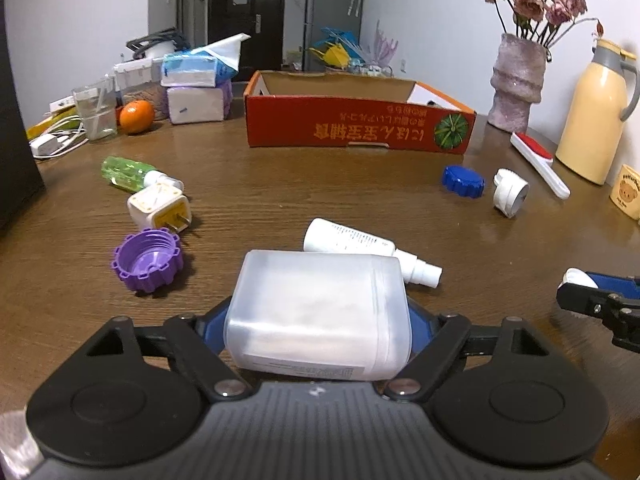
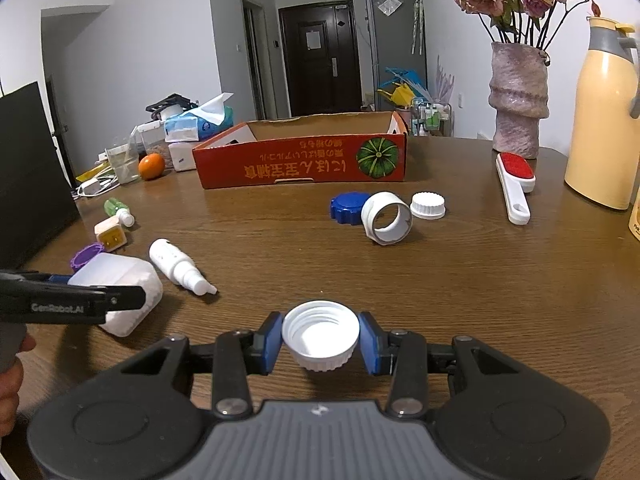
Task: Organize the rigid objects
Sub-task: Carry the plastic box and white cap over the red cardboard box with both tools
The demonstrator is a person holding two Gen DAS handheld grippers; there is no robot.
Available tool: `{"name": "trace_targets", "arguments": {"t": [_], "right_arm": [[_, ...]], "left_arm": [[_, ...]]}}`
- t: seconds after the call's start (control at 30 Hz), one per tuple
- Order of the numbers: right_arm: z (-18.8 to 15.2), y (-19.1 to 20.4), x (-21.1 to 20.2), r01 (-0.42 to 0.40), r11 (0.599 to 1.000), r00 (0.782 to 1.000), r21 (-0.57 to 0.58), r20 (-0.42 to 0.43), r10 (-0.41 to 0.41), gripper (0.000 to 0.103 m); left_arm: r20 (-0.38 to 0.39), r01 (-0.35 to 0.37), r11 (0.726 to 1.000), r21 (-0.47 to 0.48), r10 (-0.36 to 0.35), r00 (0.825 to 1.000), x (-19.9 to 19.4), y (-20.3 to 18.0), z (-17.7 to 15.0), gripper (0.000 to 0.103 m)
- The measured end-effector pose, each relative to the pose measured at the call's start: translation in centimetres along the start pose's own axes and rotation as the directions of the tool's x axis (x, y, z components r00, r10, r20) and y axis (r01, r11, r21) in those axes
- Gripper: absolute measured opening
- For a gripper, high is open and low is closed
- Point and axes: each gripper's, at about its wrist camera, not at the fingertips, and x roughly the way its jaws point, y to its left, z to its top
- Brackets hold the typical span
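Observation:
My left gripper (image 1: 318, 320) is shut on a frosted white plastic bottle (image 1: 320, 308), held just above the table; it also shows at the left of the right wrist view (image 2: 120, 284). My right gripper (image 2: 320, 340) is shut on a white screw cap (image 2: 320, 334), open side up. An open red cardboard box (image 1: 360, 128) (image 2: 304, 160) stands at the back. On the table lie a white spray bottle (image 1: 360, 246) (image 2: 178, 266), a purple cap (image 1: 148, 260), a plug adapter (image 1: 160, 208), a green bottle (image 1: 128, 172), a blue cap (image 1: 463, 180) (image 2: 348, 207), a white ring (image 2: 387, 218) and a white ribbed cap (image 2: 428, 205).
A lint brush (image 2: 514, 188), a vase of dried roses (image 2: 518, 100) and a yellow thermos (image 2: 604, 120) stand at the right. An orange (image 1: 137, 117), a glass (image 1: 94, 112), tissue packs (image 1: 198, 84) and cables sit at the back left. A dark box (image 2: 28, 176) is at the left.

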Motion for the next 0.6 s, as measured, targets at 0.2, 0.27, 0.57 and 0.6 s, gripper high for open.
{"name": "trace_targets", "arguments": {"t": [0.2, 0.27, 0.57, 0.6], "right_arm": [[0.4, -0.3, -0.5, -0.002, 1.0, 1.0, 0.003, 0.025, 0.002, 0.039], [0.8, -0.3, -0.7, -0.001, 1.0, 0.999, 0.001, 0.04, 0.001, 0.039], [3.6, -0.4, -1.1, 0.001, 1.0, 0.993, -0.017, 0.12, 0.001, 0.039], [4.0, -0.4, -1.2, 0.002, 1.0, 0.991, -0.019, 0.131, 0.001, 0.039]], "left_arm": [[0.045, -0.021, 1.0, -0.006, 0.022, 0.999, -1.7, -0.8, 0.8, 0.083], [0.063, -0.027, 1.0, -0.009, 0.027, 0.998, -2.2, -1.1, 1.3, 0.083], [0.127, -0.027, 0.999, -0.044, 0.033, 0.991, -3.3, -2.6, 3.5, 0.083], [0.134, -0.027, 0.999, -0.045, 0.033, 0.99, -3.3, -2.8, 3.8, 0.083]]}}
